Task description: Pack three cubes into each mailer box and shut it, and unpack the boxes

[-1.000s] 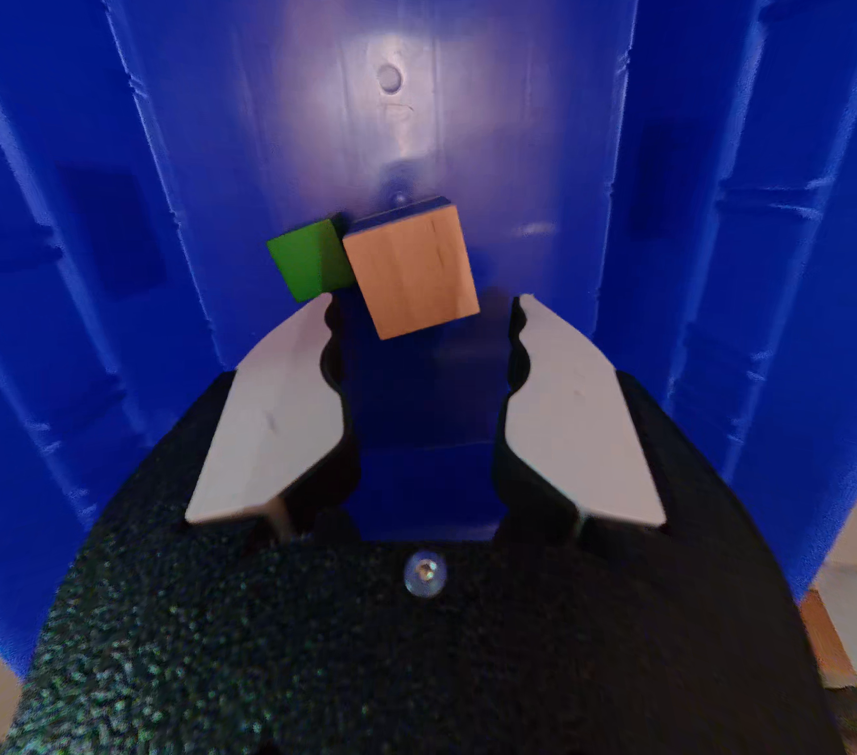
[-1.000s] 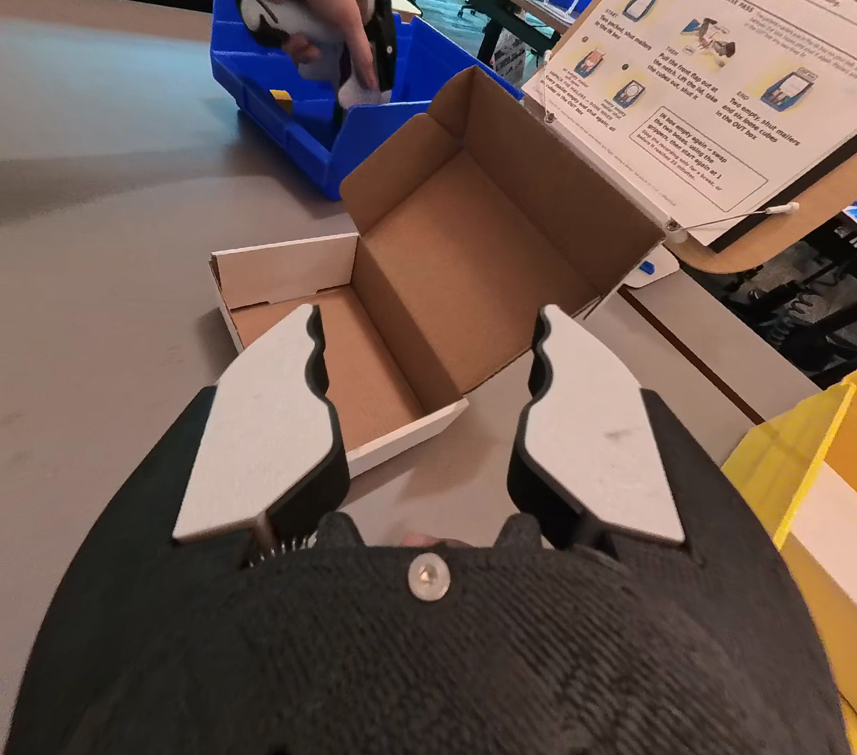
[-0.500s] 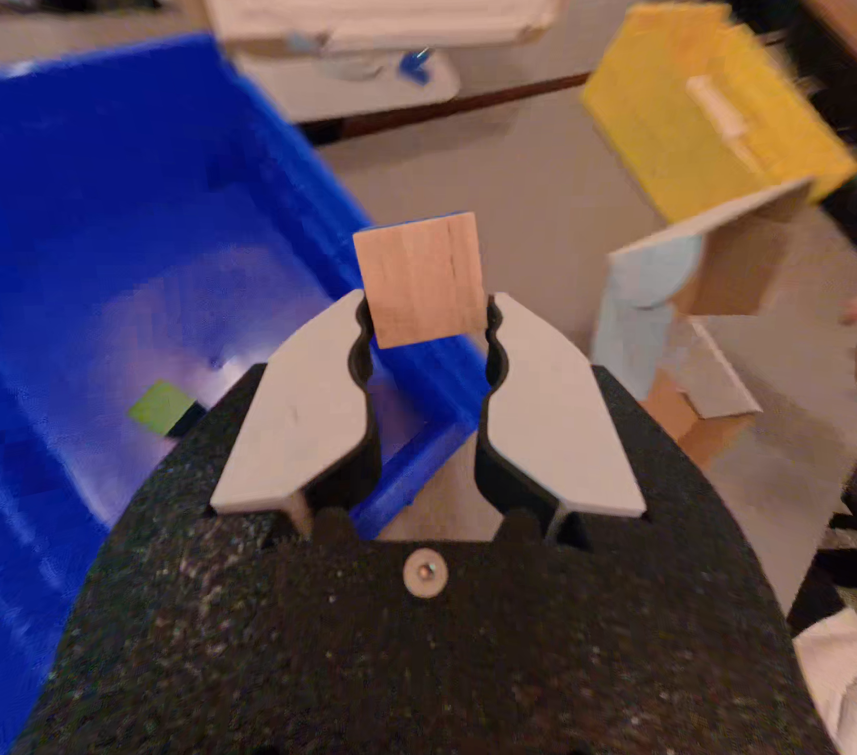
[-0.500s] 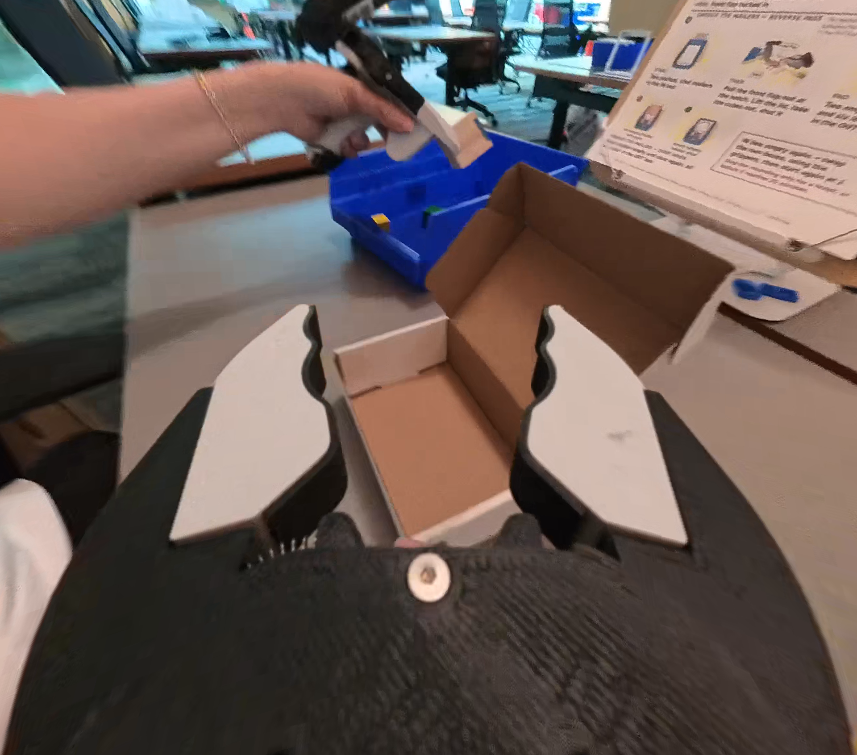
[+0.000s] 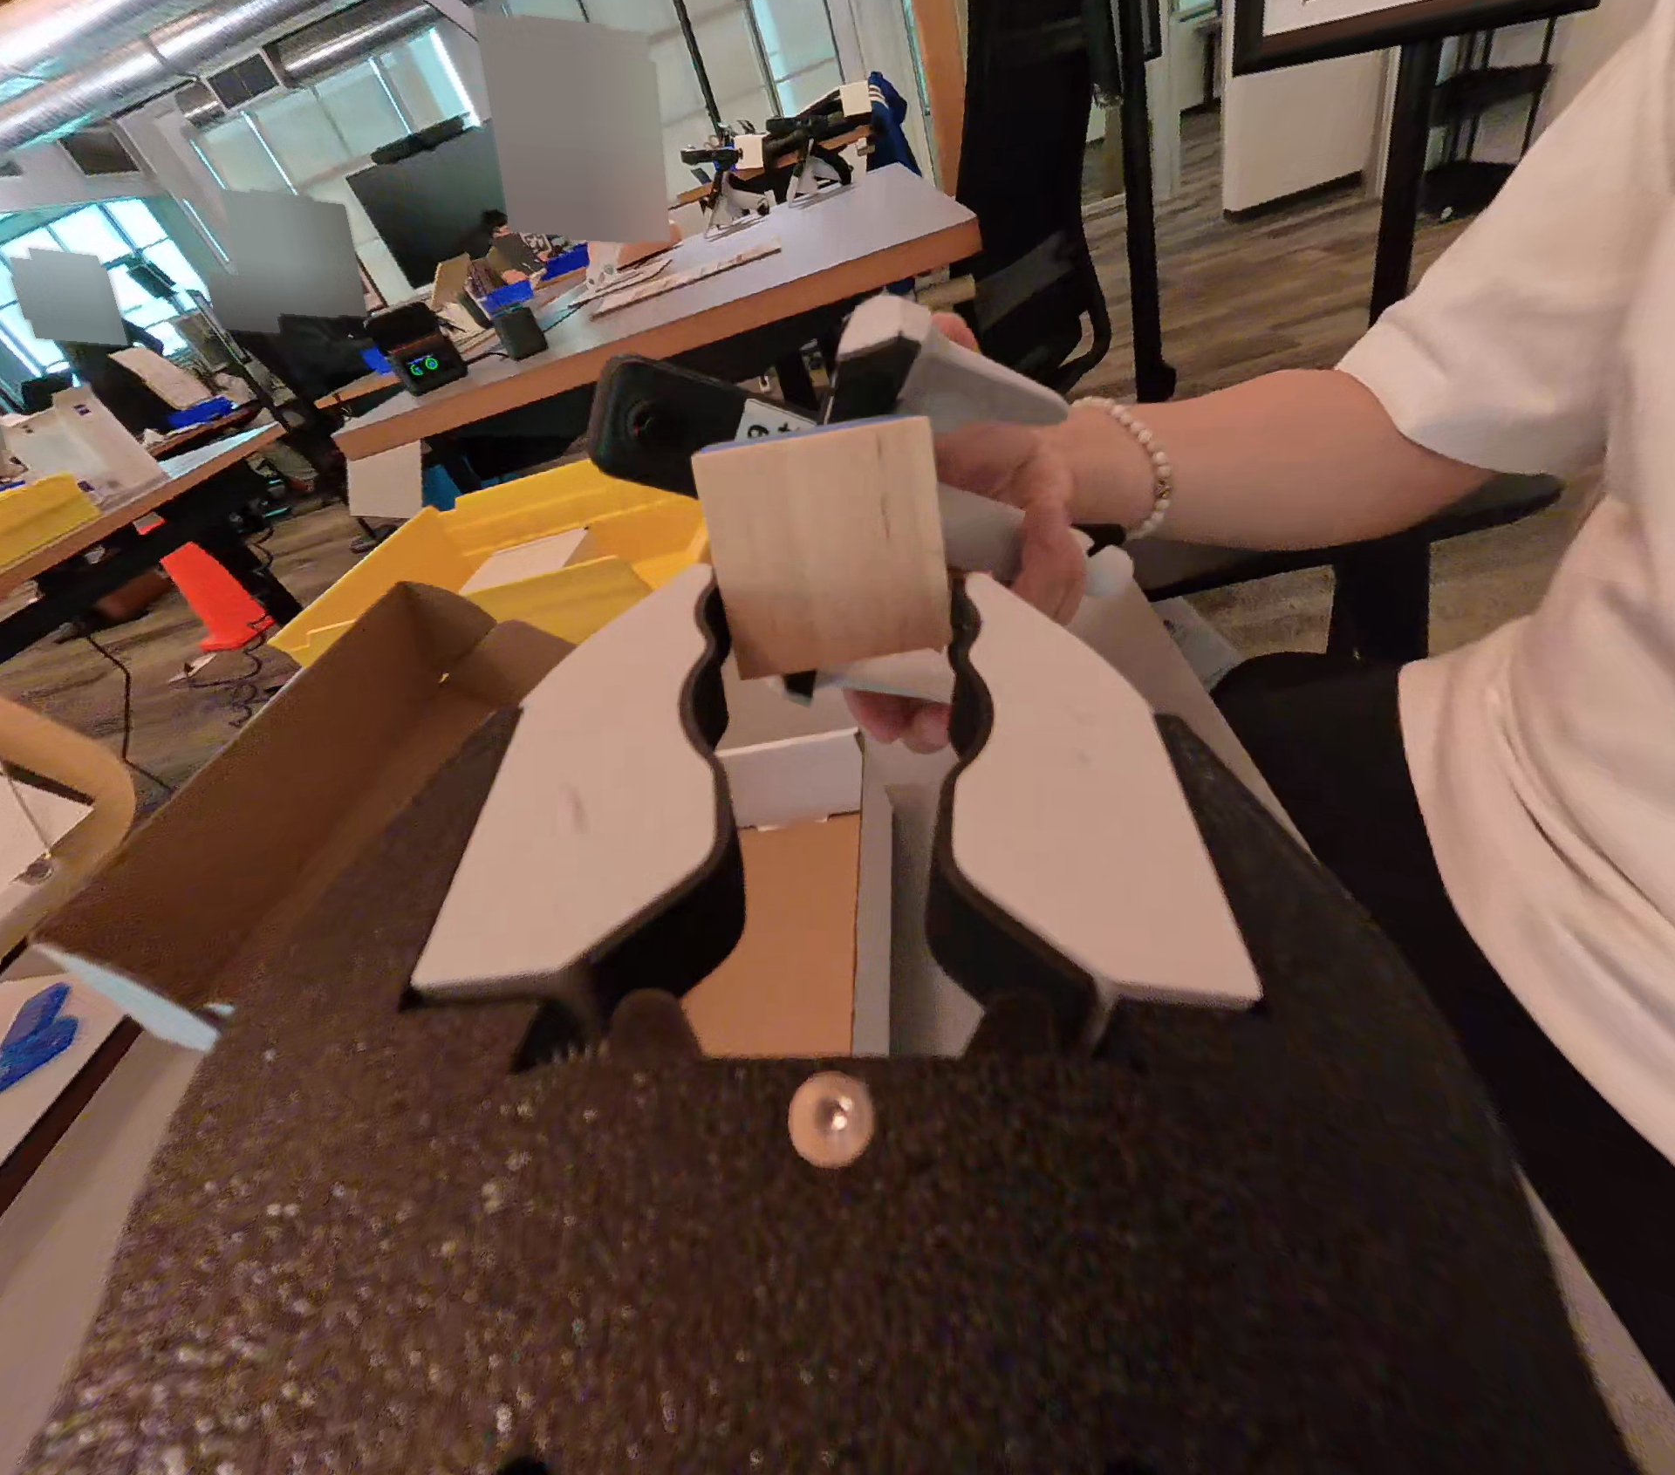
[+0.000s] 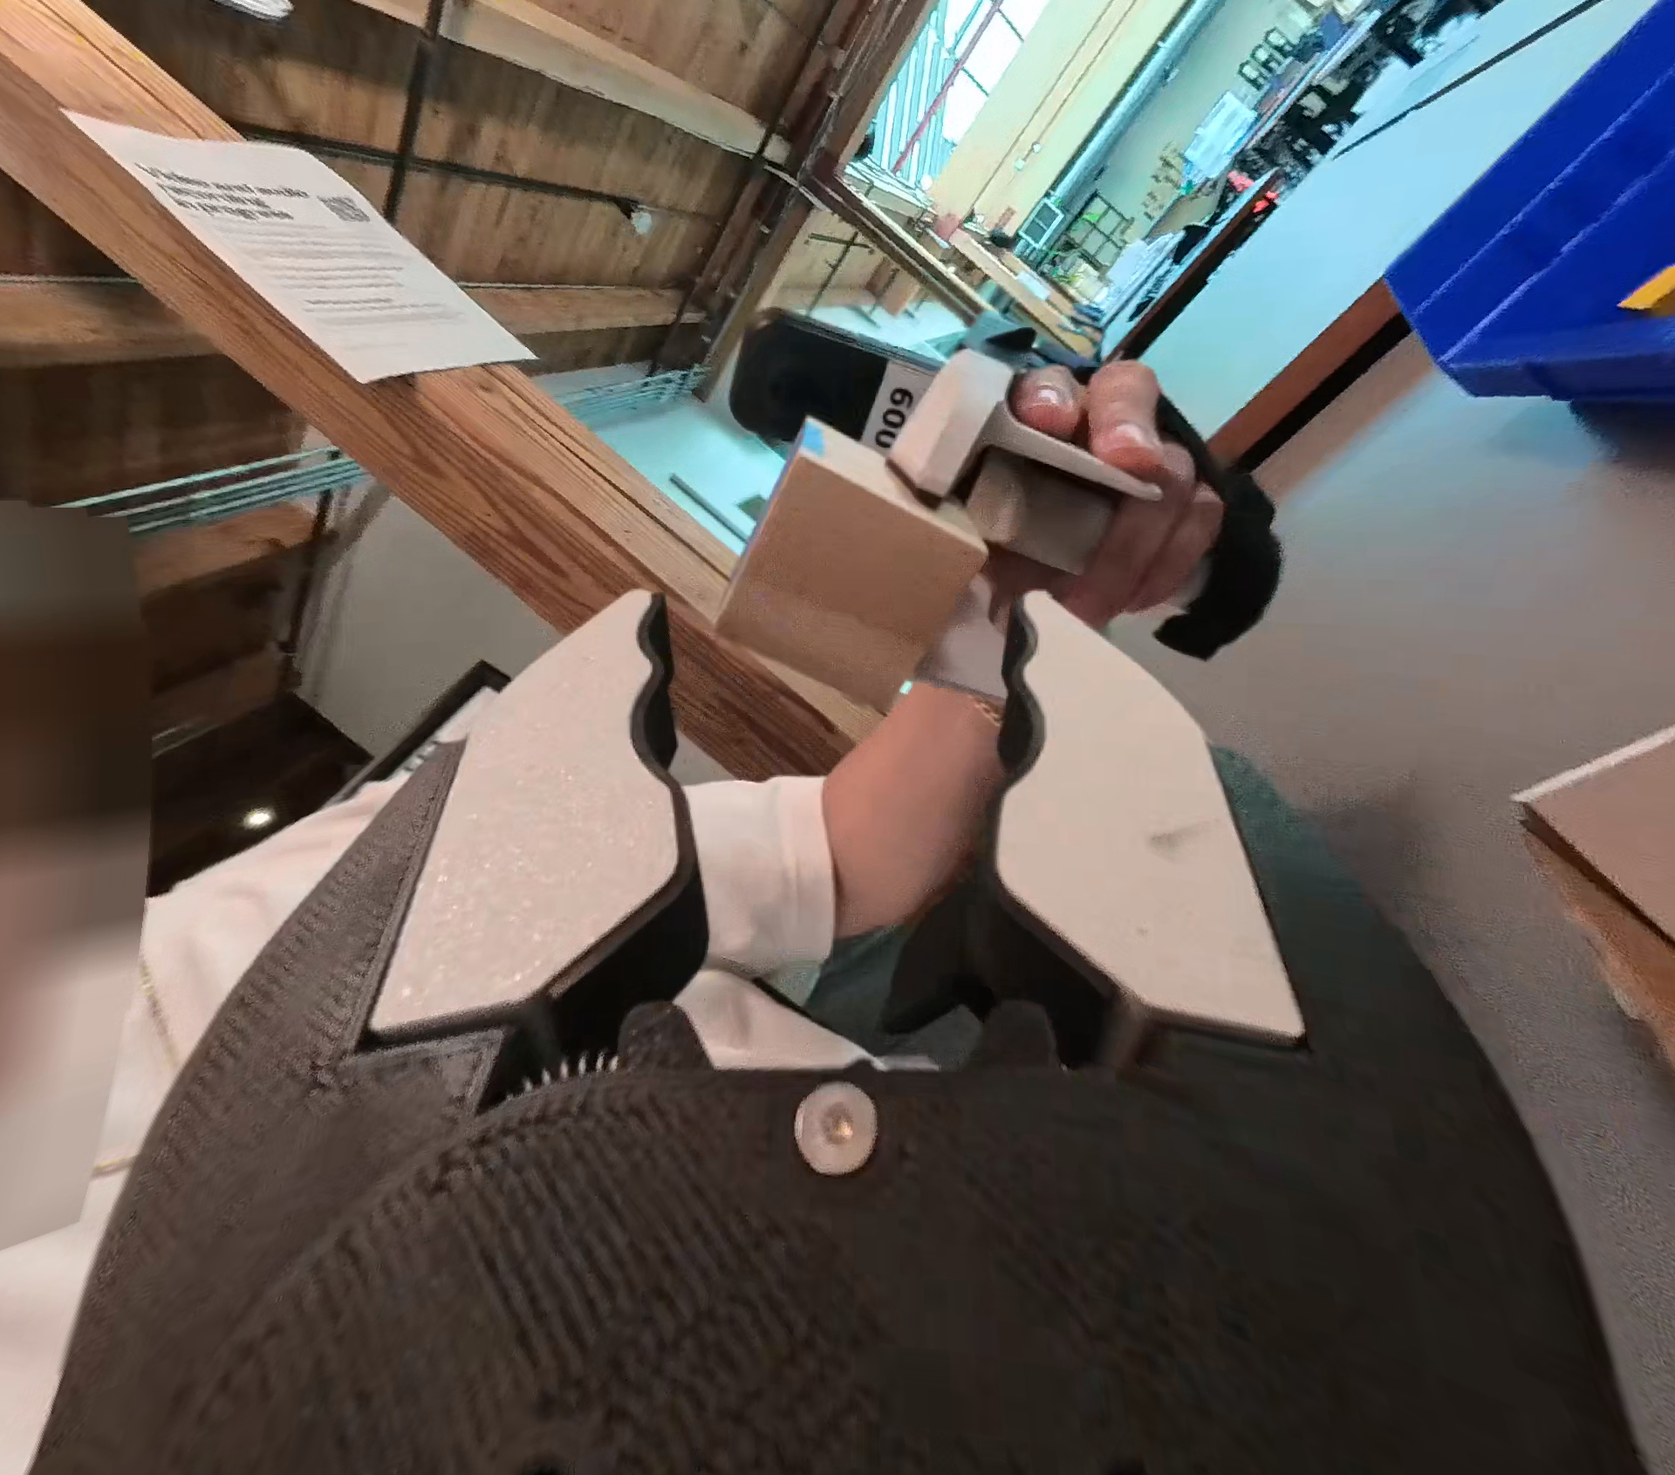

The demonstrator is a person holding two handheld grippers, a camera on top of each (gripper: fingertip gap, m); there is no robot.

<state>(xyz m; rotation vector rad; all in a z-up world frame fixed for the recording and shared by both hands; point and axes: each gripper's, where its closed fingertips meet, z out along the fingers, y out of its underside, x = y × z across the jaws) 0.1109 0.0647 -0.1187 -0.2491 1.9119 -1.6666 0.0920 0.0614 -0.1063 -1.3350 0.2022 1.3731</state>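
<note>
My left gripper (image 5: 829,616) is shut on a bare wooden cube (image 5: 820,539) with one blue face on top. It holds the cube in the air above the open brown mailer box (image 5: 272,761), whose floor shows between the fingers. My right gripper (image 6: 834,638) is open and empty, and points at the cube (image 6: 843,561), which sits just past its fingertips. In the right wrist view a hand holds the left gripper (image 6: 920,503) shut on the cube. In the left wrist view the right gripper's fingers (image 5: 897,344) show above and below the cube, mostly hidden behind it.
A yellow bin (image 5: 544,552) stands behind the mailer box. The blue bin (image 6: 1559,253) is at the far right of the right wrist view, and a corner of the mailer box (image 6: 1622,824) below it. The person's arms and torso are close by. My left and right fingertips are right by each other.
My left gripper shut on the wooden cube in the blue bin, lifted it out and carried it over the mailer box. My right gripper swung from the box to face the cube.
</note>
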